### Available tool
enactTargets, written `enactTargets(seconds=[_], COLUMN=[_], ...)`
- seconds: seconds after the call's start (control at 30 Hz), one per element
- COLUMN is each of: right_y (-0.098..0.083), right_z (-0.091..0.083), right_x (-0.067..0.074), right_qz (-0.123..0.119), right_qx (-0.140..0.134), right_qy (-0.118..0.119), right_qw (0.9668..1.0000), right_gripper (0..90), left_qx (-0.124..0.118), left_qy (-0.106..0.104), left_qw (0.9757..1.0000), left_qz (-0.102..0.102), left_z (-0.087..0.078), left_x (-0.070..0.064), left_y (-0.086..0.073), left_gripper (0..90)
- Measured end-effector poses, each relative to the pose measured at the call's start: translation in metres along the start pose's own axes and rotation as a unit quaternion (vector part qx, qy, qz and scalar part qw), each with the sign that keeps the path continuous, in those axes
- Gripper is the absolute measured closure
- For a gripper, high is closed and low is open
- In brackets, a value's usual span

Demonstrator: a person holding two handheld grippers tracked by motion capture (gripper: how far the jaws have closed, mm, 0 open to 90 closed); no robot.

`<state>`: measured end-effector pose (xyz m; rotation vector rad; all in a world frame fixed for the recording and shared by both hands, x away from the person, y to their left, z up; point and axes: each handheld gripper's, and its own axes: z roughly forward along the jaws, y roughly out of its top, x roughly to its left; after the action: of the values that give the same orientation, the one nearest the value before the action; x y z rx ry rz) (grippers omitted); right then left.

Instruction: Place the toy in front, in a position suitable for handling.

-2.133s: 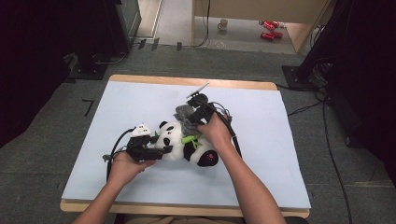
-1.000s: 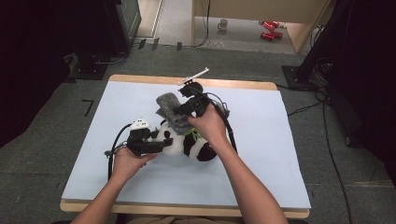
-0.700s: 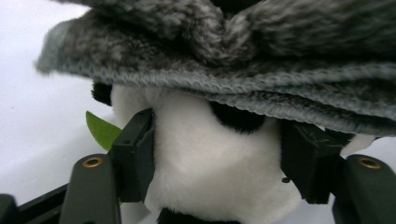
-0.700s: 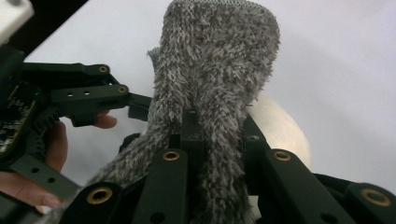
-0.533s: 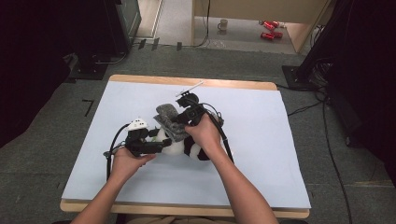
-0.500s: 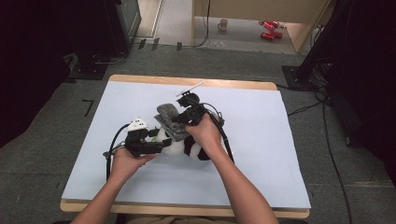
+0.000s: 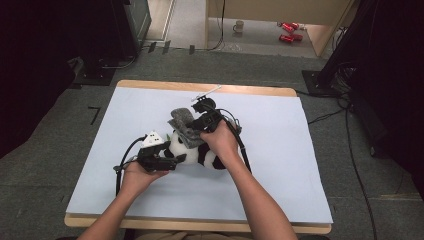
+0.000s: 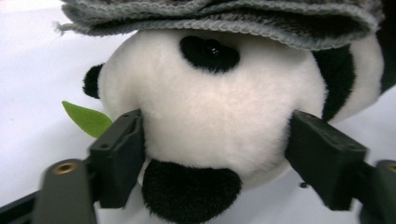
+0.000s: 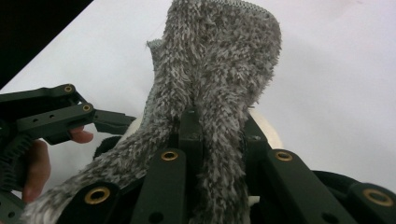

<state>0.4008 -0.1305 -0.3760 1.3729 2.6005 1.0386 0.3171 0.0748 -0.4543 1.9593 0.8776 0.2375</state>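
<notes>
Both forearms come in from the near edge of the tabletop and meet over a toy panda lying near its middle. The left hand lies low and level, its left tool pointing sideways at the panda's head; the jaws have just been opening and now stand wide on either side of the white muzzle, close against the fur on both sides. The right hand reaches in from above, wrist bent, with the right tool pointing down and toward the left hand, its jaws clamped narrow on a fold of a grey knitted hat. The hat sits over the top of the panda's head, its brim just above the eye patch. A small green felt leaf sticks out beside the muzzle. No writing can be read on anything.
</notes>
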Motion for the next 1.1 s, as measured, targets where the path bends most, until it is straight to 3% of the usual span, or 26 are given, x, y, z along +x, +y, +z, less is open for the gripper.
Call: enactTargets(seconds=[0.13, 0.2, 0.37, 0.4, 0.57, 0.63, 0.83, 0.87, 0.93, 1.0, 1.03, 1.07, 1.1], right_y=[-0.001, -0.004, -0.014, -0.018, -0.017, -0.013, 0.000, 0.007, 0.010, 0.018, 0.018, 0.022, 0.022], right_z=[-0.007, -0.009, -0.011, -0.015, -0.020, -0.028, -0.044, -0.048, -0.049, -0.049, -0.049, -0.045, -0.045], right_x=[-0.014, -0.021, -0.039, -0.048, -0.048, -0.048, -0.037, -0.028, -0.022, -0.004, -0.004, 0.007, 0.007], right_qz=[0.014, 0.019, 0.042, 0.057, 0.045, 0.052, 0.044, 0.030, 0.025, 0.008, 0.008, -0.002, -0.002], right_qx=[0.003, 0.019, 0.036, 0.027, 0.025, 0.013, -0.016, -0.026, -0.030, -0.035, -0.035, -0.035, -0.035], right_qy=[-0.024, -0.047, -0.061, -0.046, -0.063, -0.070, -0.055, -0.049, -0.046, -0.034, -0.034, -0.026, -0.026], right_qw=[0.9996, 0.9986, 0.9966, 0.9970, 0.9967, 0.9961, 0.9974, 0.9980, 0.9982, 0.9988, 0.9988, 0.9991, 0.9991], right_gripper=[77.1, 77.4, 77.5, 77.6, 77.7, 78.1, 78.1, 78.1, 78.1, 78.1, 78.1, 78.0, 78.0], left_qx=[-0.007, -0.008, -0.012, -0.013, -0.015, -0.014, -0.018, -0.020, -0.020, -0.016, -0.016, -0.015, -0.015], left_qy=[0.004, 0.001, -0.001, 0.000, 0.001, -0.001, -0.006, -0.006, -0.005, -0.003, -0.003, -0.003, -0.004], left_qw=[0.9999, 1.0000, 0.9999, 0.9999, 0.9999, 0.9999, 0.9997, 0.9995, 0.9995, 0.9996, 0.9996, 0.9995, 0.9995], left_qz=[-0.006, -0.005, -0.003, 0.000, -0.002, -0.007, -0.019, -0.023, -0.024, -0.024, -0.024, -0.027, -0.029], left_z=[0.001, 0.001, 0.001, 0.002, 0.002, 0.002, 0.002, 0.002, 0.002, 0.002, 0.002, 0.002, 0.002], left_x=[0.000, 0.002, 0.001, 0.001, 0.001, 0.003, 0.007, 0.008, 0.008, 0.008, 0.008, 0.009, 0.009], left_y=[0.001, 0.000, 0.000, 0.000, 0.001, 0.001, 0.002, 0.004, 0.004, 0.007, 0.007, 0.008, 0.009], left_gripper=[36.5, 39.4, 42.1, 42.2, 42.2, 42.2, 42.1, 42.1, 42.2, 42.2, 42.3, 42.5, 42.5])
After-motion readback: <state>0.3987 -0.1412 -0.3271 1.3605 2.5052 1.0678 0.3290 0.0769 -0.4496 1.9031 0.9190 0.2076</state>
